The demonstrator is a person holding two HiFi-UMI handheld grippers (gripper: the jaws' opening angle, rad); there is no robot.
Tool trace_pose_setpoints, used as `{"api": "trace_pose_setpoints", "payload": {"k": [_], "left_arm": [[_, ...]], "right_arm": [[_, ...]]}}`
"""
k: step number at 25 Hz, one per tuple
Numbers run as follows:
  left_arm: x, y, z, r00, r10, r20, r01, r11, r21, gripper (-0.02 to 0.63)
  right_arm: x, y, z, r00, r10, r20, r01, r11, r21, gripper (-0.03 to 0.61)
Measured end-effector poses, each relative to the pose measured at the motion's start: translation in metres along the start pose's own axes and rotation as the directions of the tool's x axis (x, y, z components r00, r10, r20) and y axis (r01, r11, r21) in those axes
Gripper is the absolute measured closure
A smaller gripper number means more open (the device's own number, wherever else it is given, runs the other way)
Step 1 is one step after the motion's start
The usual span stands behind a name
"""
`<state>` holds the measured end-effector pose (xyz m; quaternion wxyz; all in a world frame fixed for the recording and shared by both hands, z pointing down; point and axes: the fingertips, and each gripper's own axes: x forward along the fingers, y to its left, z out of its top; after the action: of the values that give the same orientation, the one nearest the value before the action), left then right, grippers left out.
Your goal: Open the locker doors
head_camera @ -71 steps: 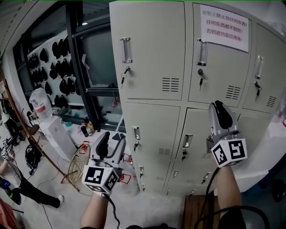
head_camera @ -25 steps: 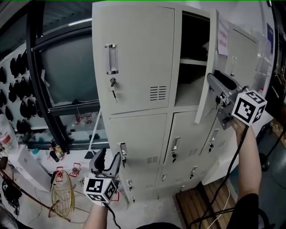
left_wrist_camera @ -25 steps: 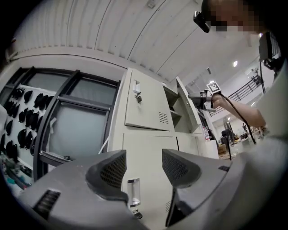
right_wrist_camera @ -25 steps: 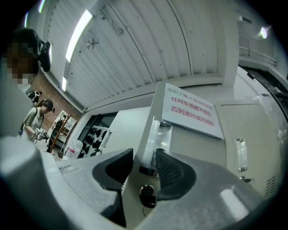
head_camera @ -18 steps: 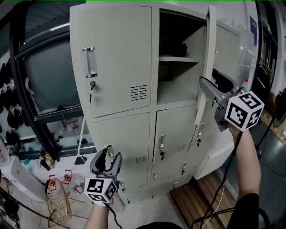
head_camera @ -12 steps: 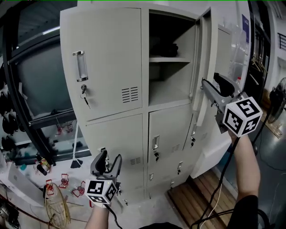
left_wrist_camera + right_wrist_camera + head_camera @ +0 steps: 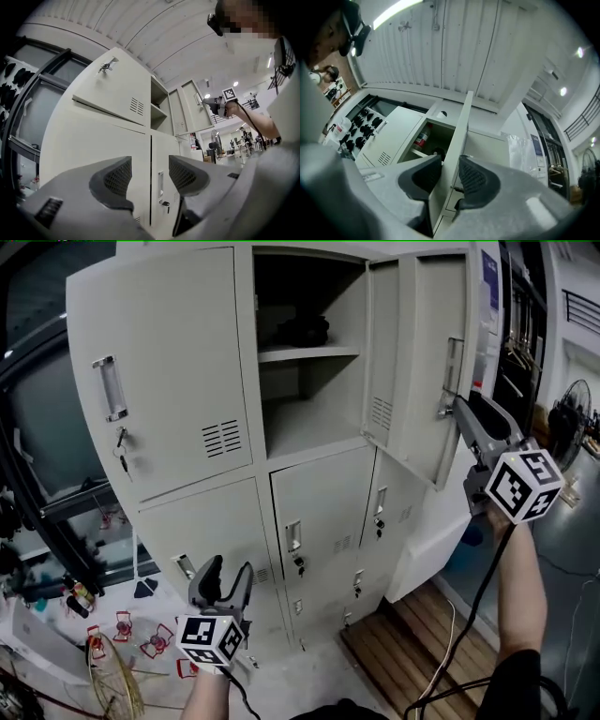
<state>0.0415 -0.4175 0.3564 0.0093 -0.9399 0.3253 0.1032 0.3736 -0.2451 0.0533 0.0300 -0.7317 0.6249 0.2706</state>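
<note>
The grey locker bank (image 7: pixel 187 512) fills the head view. Its top middle door (image 7: pixel 422 362) stands swung out to the right, and the compartment's shelf (image 7: pixel 309 352) shows with a dark thing (image 7: pixel 302 331) on it. My right gripper (image 7: pixel 461 409) is at that door's free edge, just below its handle (image 7: pixel 452 362). In the right gripper view the door's edge (image 7: pixel 457 136) runs between the closing jaws (image 7: pixel 450 176), with both pads against it. My left gripper (image 7: pixel 228 576) hangs low before the bottom lockers, open and empty (image 7: pixel 150 176). The top left door (image 7: pixel 159 381) is closed.
A wooden pallet (image 7: pixel 412 643) lies on the floor at the lockers' right foot. Red clips (image 7: pixel 122 626) and a wire basket (image 7: pixel 108 681) sit at the lower left. A black frame (image 7: pixel 28 512) stands left of the lockers, a fan (image 7: pixel 572 409) at the far right.
The top middle door has swung from closed to wide open toward the right, my right gripper going with its edge. The left gripper has stayed low and open.
</note>
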Motion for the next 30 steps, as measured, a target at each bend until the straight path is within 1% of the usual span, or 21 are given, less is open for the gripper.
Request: {"api": "trace_pose_setpoints", "payload": {"k": [4,6,8,9,10,11,12,13,15,17,19,21,23,26,28,30], "left_arm": [[0.012,-0.018,-0.003,1.000,-0.005,-0.004,0.005,1.000,0.003,0.370],[0.014,-0.021,-0.005,1.000,0.005,-0.008,-0.005,1.000,0.008,0.370],[0.012,-0.020,-0.006,1.000,0.026,-0.014,-0.026,1.000,0.016,0.370],[0.010,-0.017,-0.007,0.999,0.040,-0.017,-0.040,0.999,0.019,0.370],[0.007,-0.014,-0.008,0.998,0.057,-0.020,-0.056,0.998,0.021,0.370],[0.003,-0.009,-0.009,0.997,0.076,-0.023,-0.075,0.997,0.024,0.370],[-0.002,-0.004,-0.009,0.995,0.096,-0.025,-0.096,0.995,0.026,0.370],[-0.008,0.001,-0.008,0.993,0.118,-0.025,-0.117,0.993,0.029,0.370],[-0.023,0.012,-0.003,0.987,0.160,-0.021,-0.159,0.987,0.036,0.370],[-0.041,0.025,0.004,0.979,0.204,-0.013,-0.203,0.978,0.051,0.370],[-0.065,0.042,0.012,0.965,0.263,-0.003,-0.262,0.962,0.073,0.370],[-0.091,0.063,0.025,0.944,0.331,0.011,-0.330,0.938,0.104,0.370],[-0.109,0.081,0.046,0.922,0.385,0.041,-0.387,0.911,0.142,0.370],[-0.120,0.098,0.099,0.899,0.420,0.127,-0.438,0.874,0.211,0.371],[-0.119,0.106,0.141,0.890,0.419,0.182,-0.455,0.844,0.284,0.370],[-0.110,0.115,0.180,0.886,0.410,0.218,-0.463,0.814,0.350,0.370]], "right_arm": [[-0.005,-0.024,-0.006,1.000,0.003,0.008,-0.004,0.999,0.047,0.466],[-0.011,-0.027,0.000,0.999,-0.005,0.045,0.002,0.998,0.067,0.471],[-0.025,-0.024,0.019,0.989,-0.042,0.139,0.034,0.998,0.056,0.463],[-0.034,-0.019,0.031,0.978,-0.056,0.200,0.050,0.998,0.034,0.463],[-0.042,-0.009,0.042,0.965,-0.052,0.259,0.051,0.999,0.011,0.464],[-0.048,0.006,0.049,0.951,-0.027,0.308,0.030,1.000,-0.003,0.467],[-0.049,0.024,0.051,0.940,0.014,0.340,-0.013,1.000,-0.005,0.472],[-0.046,0.044,0.047,0.934,0.065,0.351,-0.071,0.998,0.002,0.472],[-0.030,0.085,0.024,0.931,0.166,0.326,-0.185,0.982,0.026,0.472],[-0.010,0.125,-0.013,0.932,0.245,0.268,-0.266,0.963,0.046,0.472],[0.006,0.167,-0.053,0.926,0.310,0.214,-0.332,0.941,0.072,0.472],[0.015,0.210,-0.087,0.912,0.368,0.182,-0.392,0.913,0.118,0.472],[0.018,0.249,-0.113,0.889,0.426,0.166,-0.453,0.873,0.182,0.472],[0.018,0.297,-0.137,0.846,0.509,0.159,-0.534,0.803,0.264,0.473],[0.018,0.320,-0.146,0.821,0.546,0.164,-0.569,0.764,0.305,0.477],[0.020,0.334,-0.153,0.806,0.567,0.168,-0.587,0.730,0.350,0.483]]}}
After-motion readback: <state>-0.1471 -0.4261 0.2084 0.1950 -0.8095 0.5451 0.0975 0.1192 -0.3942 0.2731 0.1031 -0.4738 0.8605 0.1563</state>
